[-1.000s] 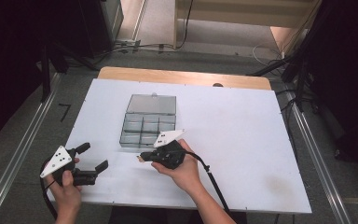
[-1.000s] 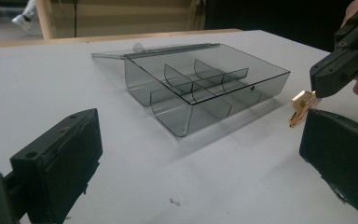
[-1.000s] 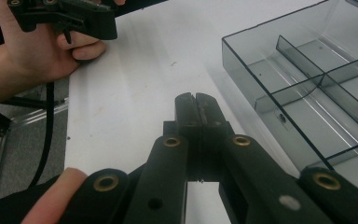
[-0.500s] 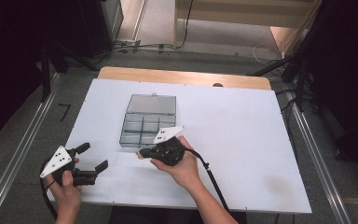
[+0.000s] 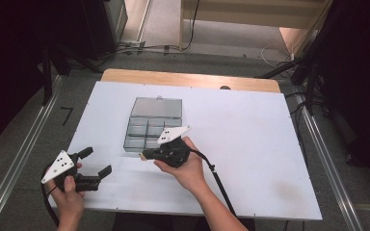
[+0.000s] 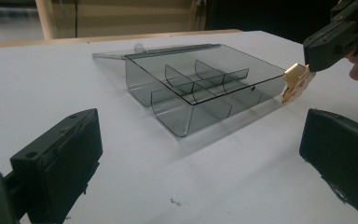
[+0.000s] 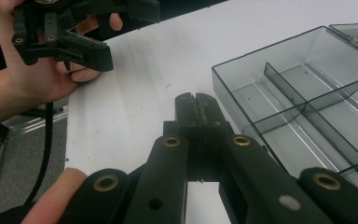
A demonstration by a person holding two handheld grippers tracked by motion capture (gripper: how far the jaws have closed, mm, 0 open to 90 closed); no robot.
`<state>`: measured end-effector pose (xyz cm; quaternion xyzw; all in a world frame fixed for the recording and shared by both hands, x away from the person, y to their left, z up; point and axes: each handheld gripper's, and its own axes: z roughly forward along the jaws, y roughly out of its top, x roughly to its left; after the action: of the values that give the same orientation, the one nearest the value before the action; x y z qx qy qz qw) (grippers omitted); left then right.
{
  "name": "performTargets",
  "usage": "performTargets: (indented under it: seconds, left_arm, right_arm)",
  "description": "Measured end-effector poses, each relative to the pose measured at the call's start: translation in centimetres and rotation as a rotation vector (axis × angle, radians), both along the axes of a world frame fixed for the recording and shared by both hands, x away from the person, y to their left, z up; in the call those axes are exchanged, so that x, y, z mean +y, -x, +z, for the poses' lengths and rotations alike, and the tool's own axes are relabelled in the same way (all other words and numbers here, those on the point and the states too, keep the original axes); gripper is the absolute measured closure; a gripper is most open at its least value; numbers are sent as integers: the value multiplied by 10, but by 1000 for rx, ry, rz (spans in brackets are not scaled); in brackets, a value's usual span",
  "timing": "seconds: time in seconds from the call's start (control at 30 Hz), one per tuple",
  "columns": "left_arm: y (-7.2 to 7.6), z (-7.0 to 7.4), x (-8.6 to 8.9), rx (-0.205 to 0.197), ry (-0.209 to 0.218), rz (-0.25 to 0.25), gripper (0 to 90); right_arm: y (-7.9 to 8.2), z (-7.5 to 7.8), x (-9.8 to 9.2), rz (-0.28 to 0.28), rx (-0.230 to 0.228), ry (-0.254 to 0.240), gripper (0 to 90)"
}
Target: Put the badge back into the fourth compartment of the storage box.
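A smoke-grey clear compartment box lies on the white table with its lid folded flat behind it. My right gripper hovers at the box's near left corner, shut on a small gold-coloured piece that sticks out past its tips. In the right gripper view the jaws press together beside the box wall. My left gripper is held low at the table's near left, jaws wide apart with nothing between them, pointing at the box.
The box's inner dividers form several compartments with nothing in them. A wooden strip borders the table's far edge. Metal rails run along both sides. A black cable trails from the right gripper.
The right gripper has edged a little to the left, toward the box's near corner, still holding the gold piece. The left gripper has stayed put.
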<state>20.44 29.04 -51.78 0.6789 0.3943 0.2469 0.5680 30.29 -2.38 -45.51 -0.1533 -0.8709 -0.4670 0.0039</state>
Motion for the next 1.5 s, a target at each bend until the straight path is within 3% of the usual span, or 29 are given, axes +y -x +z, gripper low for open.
performTargets:
  seconds: [1.5]
  left_arm:
    - [0, 0, 1, 2, 14, 4, 0]
  right_arm:
    - [-21, 6, 14, -42, 4, -18, 878]
